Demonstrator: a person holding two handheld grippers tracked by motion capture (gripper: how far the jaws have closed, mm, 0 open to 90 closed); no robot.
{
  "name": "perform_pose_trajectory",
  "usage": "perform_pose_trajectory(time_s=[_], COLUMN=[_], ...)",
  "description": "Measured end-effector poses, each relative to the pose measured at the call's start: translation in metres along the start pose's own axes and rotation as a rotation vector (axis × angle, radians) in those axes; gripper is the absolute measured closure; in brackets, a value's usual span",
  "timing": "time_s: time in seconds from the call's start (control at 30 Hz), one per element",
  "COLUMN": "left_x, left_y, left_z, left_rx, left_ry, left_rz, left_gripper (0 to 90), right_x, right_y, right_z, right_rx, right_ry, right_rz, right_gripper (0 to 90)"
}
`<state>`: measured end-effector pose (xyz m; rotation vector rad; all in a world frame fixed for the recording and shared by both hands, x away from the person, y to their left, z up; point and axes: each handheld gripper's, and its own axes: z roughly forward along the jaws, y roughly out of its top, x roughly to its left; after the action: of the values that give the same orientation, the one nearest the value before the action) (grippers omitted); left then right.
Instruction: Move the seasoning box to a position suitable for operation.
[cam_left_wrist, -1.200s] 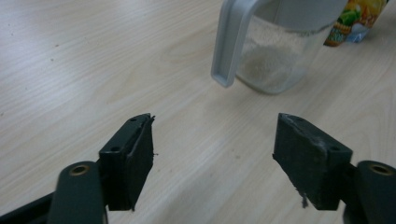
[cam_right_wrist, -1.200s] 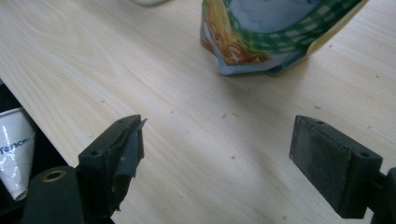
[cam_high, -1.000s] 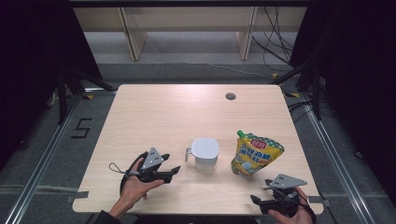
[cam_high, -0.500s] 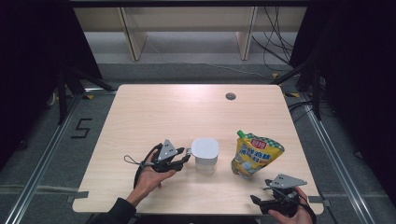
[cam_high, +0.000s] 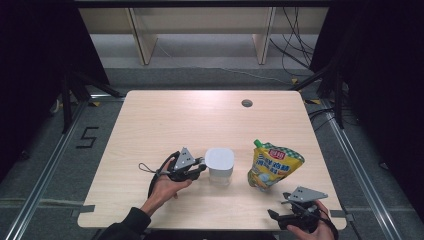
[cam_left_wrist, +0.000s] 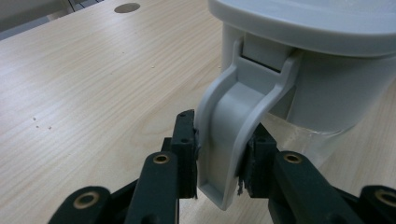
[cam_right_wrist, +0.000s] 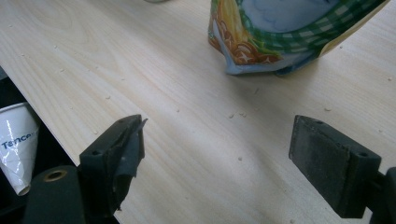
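White lidded jug (cam_high: 219, 165) stands upright on the desk (cam_high: 200, 120), a bit below centre, approx 6 o'clock from the desk's middle. Its lid is on. Left gripper (cam_high: 200, 167) sits at the jug's 9 o'clock in the high view, held by the person's left hand (cam_high: 165, 184), whose dark sleeve comes in from the bottom edge.

In the left gripper view the jug's handle (cam_left_wrist: 233, 135) stands between the two black jaws, w/ both pads pressing on its sides: a pinch on the handle. The jaws have just been closing, and the handle is what they closed on. Jug body (cam_left_wrist: 327, 88) rises behind the handle at approx 1 o'clock in that view; the lid's rim runs across the top.

Yellow-green pouch (cam_high: 272, 165) w/ a green spout stands at the jug's 3 o'clock, near it but apart, leaning a little. Right gripper (cam_high: 292, 220) rests near the desk's front edge, approx 5 o'clock from the pouch, in the person's right hand (cam_high: 312, 231). In the right gripper view its jaws are spread wide w/ only bare desk between them; the pouch's bottom (cam_right_wrist: 275, 42) is ahead at approx 12 o'clock, well clear of the pads. A white paper cup (cam_right_wrist: 16, 140) shows below the desk edge at 9 o'clock in that view.

A round hole (cam_high: 246, 103) in the desk lies toward the far edge, approx 1 o'clock from the jug.
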<state>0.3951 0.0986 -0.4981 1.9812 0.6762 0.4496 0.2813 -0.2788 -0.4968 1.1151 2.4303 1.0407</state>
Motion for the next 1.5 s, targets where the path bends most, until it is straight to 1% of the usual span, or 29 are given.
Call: perform_pose_trajectory(time_s=[0.1,0.13,0.17,0.33,0.37,0.4,0.47,0.5,0.53,0.57,0.6,0.67,0.7,0.73,0.77,0.8,0.87,0.93,0.97,1.03,1.1,1.13,1.17,1.2,1.27,1.3,1.33,1.37,1.5], left_x=[-0.001,0.0,-0.002,-0.004,-0.006,-0.006,-0.008,-0.008,-0.01,-0.012,-0.013,-0.016,-0.021,-0.021,-0.023,-0.023,-0.03,-0.031,-0.033,-0.035,-0.038,-0.038,-0.04,-0.041,-0.042,-0.042,-0.042,-0.044,-0.045], left_y=[-0.001,-0.001,-0.001,-0.003,-0.004,-0.004,-0.005,-0.005,-0.006,-0.006,-0.007,-0.008,-0.009,-0.009,-0.009,-0.009,-0.011,-0.012,-0.013,-0.014,-0.015,-0.015,-0.016,-0.016,-0.015,-0.015,-0.015,-0.016,-0.017], left_z=[-0.001,-0.002,-0.003,-0.007,-0.008,-0.008,-0.012,-0.012,-0.013,-0.015,-0.015,-0.018,-0.021,-0.021,-0.023,-0.023,-0.028,-0.029,-0.032,-0.035,-0.036,-0.037,-0.037,-0.038,-0.039,-0.04,-0.04,-0.04,-0.041], left_rx=[-0.001,-0.002,0.004,0.0,-0.003,-0.003,0.002,0.002,0.001,0.003,0.002,0.004,0.006,0.006,0.006,0.006,0.02,0.012,0.021,0.024,0.026,0.024,0.022,0.025,0.031,0.033,0.031,0.034,0.034], left_ry=[-0.002,-0.012,-0.004,-0.017,-0.016,-0.016,-0.027,-0.027,-0.035,-0.038,-0.044,-0.053,-0.059,-0.059,-0.068,-0.068,-0.083,-0.083,-0.09,-0.091,-0.088,-0.096,-0.1,-0.1,-0.098,-0.106,-0.104,-0.099,-0.102], left_rz=[-0.006,0.009,-0.002,0.006,0.003,0.003,0.02,0.02,0.004,0.017,0.014,0.016,0.015,0.015,0.029,0.029,0.019,0.028,0.031,0.036,0.021,0.038,0.022,0.023,0.028,0.044,0.053,0.016,0.004], left_gripper=[70.4,70.4,70.4,70.1,70.0,70.0,69.9,69.9,69.9,69.9,69.9,69.9,69.8,69.8,69.9,69.8,69.8,69.7,69.7,69.7,69.7,69.7,69.6,69.6,69.5,69.4,69.4,69.3,69.0], right_x=[0.0,0.0,0.0,0.0,0.002,0.002,0.002,0.0,0.0,0.001,0.002,0.002,0.002,0.0,0.003,0.003,0.001,0.001,0.0,-0.001,0.0,0.0,-0.001,-0.001,-0.001,-0.002,-0.002,-0.003,-0.004], right_y=[0.0,0.0,0.0,-0.001,-0.001,-0.001,0.0,0.0,0.0,0.0,0.0,-0.001,-0.001,0.0,-0.001,-0.001,-0.001,-0.001,-0.001,-0.001,-0.001,-0.001,-0.001,-0.002,-0.001,-0.002,-0.002,-0.003,-0.003], right_z=[0.0,0.0,-0.001,0.0,-0.001,-0.001,-0.001,-0.001,-0.001,-0.001,-0.001,-0.001,-0.001,-0.001,-0.001,-0.001,-0.001,-0.001,0.0,0.0,0.0,0.0,0.0,0.0,0.0,0.001,0.001,0.001,0.001], right_rx=[0.0,-0.001,0.002,-0.002,0.006,0.006,0.005,0.001,0.001,0.002,0.007,0.0,0.005,0.0,0.006,0.008,0.001,0.001,0.0,-0.002,-0.002,-0.001,0.001,-0.001,0.0,0.0,0.0,0.003,0.009], right_ry=[0.0,-0.001,-0.003,-0.003,0.004,0.004,0.007,0.005,0.005,0.005,0.007,0.012,0.008,0.005,0.008,0.008,0.007,0.007,0.002,0.002,0.002,0.002,0.004,0.006,0.006,0.01,0.01,0.008,0.011], right_rz=[0.0,-0.001,0.001,0.001,0.02,0.02,0.02,0.002,0.002,0.003,0.023,0.02,0.019,-0.003,0.023,0.027,0.002,0.003,-0.011,-0.009,-0.009,-0.009,-0.011,-0.009,-0.012,0.008,0.008,0.006,0.009], right_gripper=[19.0,19.0,19.0,19.0,19.0,19.0,19.0,19.0,19.0,19.0,19.0,19.0,19.0,19.0,19.0,19.0,19.1,19.1,19.1,19.1,19.1,19.1,19.2,19.3,19.3,19.2,19.2,19.2,19.2])
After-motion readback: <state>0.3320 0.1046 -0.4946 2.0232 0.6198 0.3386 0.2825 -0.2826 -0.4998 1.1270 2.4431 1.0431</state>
